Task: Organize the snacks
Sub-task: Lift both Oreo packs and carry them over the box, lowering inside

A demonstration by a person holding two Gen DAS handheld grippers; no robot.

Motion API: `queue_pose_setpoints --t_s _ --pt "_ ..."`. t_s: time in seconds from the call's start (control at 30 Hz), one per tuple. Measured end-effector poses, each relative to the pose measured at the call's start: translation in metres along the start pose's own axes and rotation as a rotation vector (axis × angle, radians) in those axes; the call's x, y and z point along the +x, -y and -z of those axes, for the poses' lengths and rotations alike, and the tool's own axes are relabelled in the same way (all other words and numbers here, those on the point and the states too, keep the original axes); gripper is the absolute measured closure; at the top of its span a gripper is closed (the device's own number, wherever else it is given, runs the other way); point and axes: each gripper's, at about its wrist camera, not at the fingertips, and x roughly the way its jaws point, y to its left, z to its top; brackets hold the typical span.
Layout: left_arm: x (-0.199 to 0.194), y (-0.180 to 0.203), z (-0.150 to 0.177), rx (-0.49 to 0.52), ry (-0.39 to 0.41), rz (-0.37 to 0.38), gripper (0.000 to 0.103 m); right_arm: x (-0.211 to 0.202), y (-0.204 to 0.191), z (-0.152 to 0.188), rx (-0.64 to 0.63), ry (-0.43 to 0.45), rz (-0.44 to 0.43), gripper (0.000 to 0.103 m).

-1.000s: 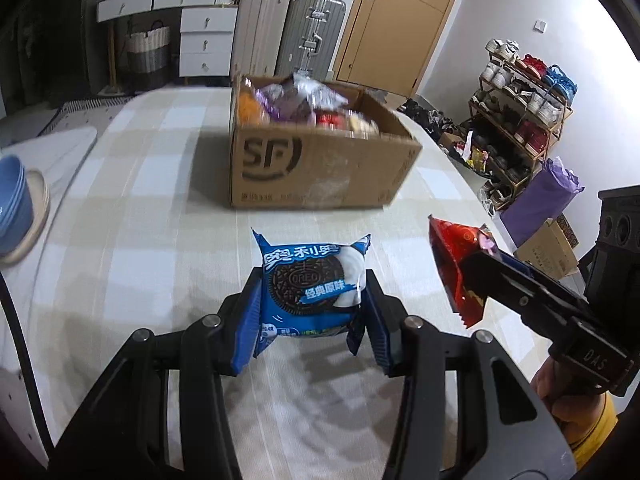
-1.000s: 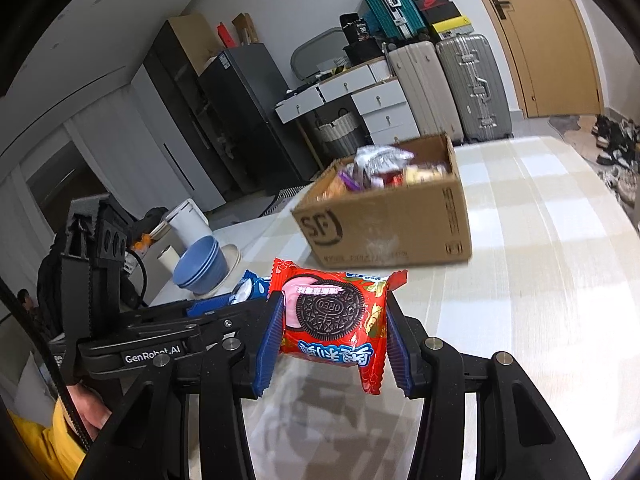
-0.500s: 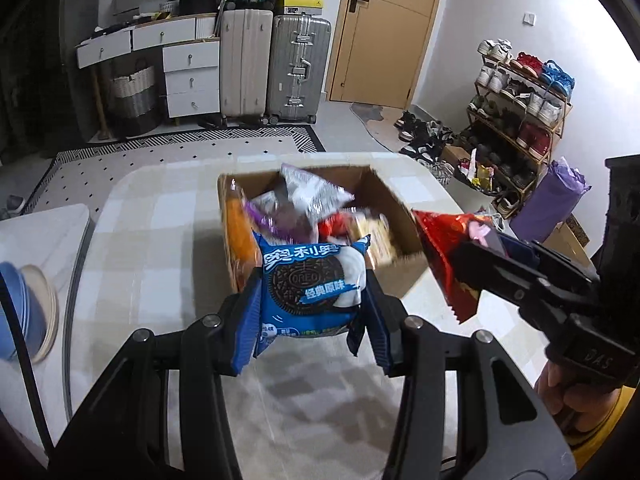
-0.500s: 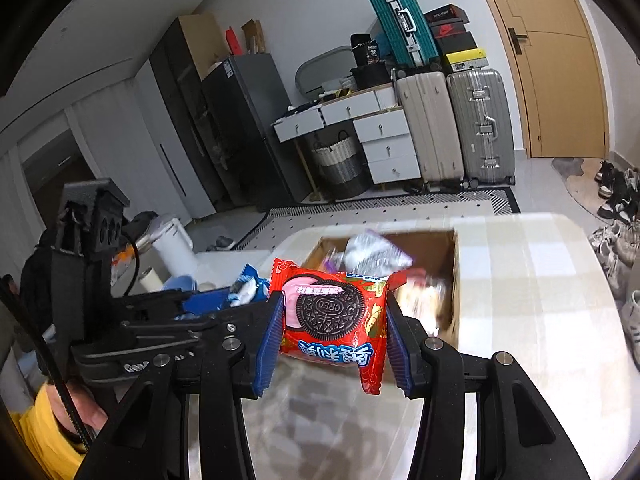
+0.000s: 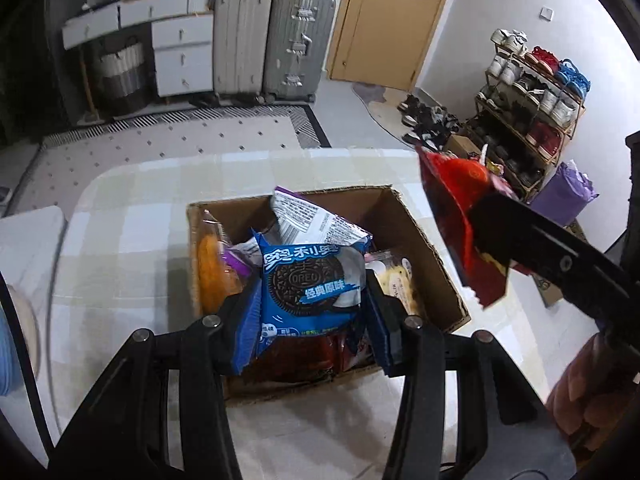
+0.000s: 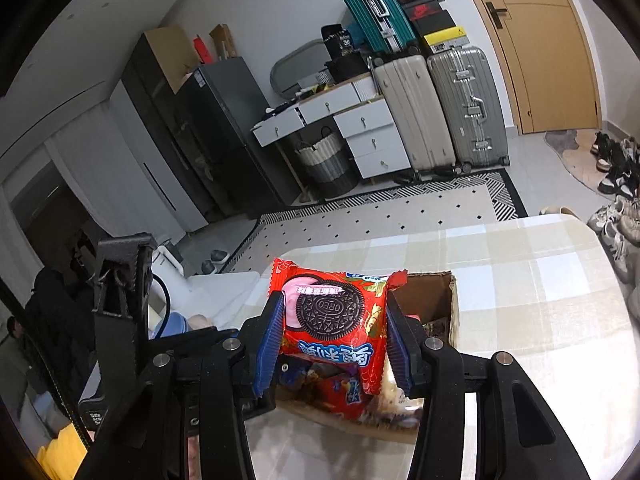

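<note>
My left gripper [image 5: 312,316] is shut on a blue Oreo pack [image 5: 312,280] and holds it above the open cardboard box [image 5: 432,252], which is full of snack bags. My right gripper [image 6: 332,340] is shut on a red Oreo pack [image 6: 332,316], also above the box [image 6: 454,312]. In the left wrist view the red pack [image 5: 456,216] and the right gripper hang over the box's right wall. The left gripper's body [image 6: 120,280] shows at the left of the right wrist view.
The box stands on a table with a checked cloth [image 5: 132,240]. Blue bowls [image 6: 172,326] sit at the table's left. Beyond the table are a rug, suitcases [image 5: 296,40], drawers, a door and a shoe rack [image 5: 532,92].
Both grippers have risen and moved forward from the table in front of the box to above it, each still holding its pack. The views now look down into the box.
</note>
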Motion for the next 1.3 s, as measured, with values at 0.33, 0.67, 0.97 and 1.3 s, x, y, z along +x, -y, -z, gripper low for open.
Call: queue_pose_setpoints --t_s 0.33,0.67,0.97,1.3 --pt "0.038 -0.001 0.007 0.046 -0.066 0.04 0.059 0.031 0.021 0.0 0.075 -0.063 0.021 0.056" --pt "0.047 0.006 0.007 0.084 -0.06 -0.001 0.054 0.037 0.017 0.009 0.06 -0.087 0.028 0.056" --pt "0.019 0.012 0.003 0.112 0.0 -0.052 0.025 0.035 0.024 0.017 0.088 -0.1 0.035 0.056" --pt "-0.004 0.012 0.013 0.109 0.018 -0.072 0.025 0.031 0.022 0.022 0.081 -0.111 0.035 0.056"
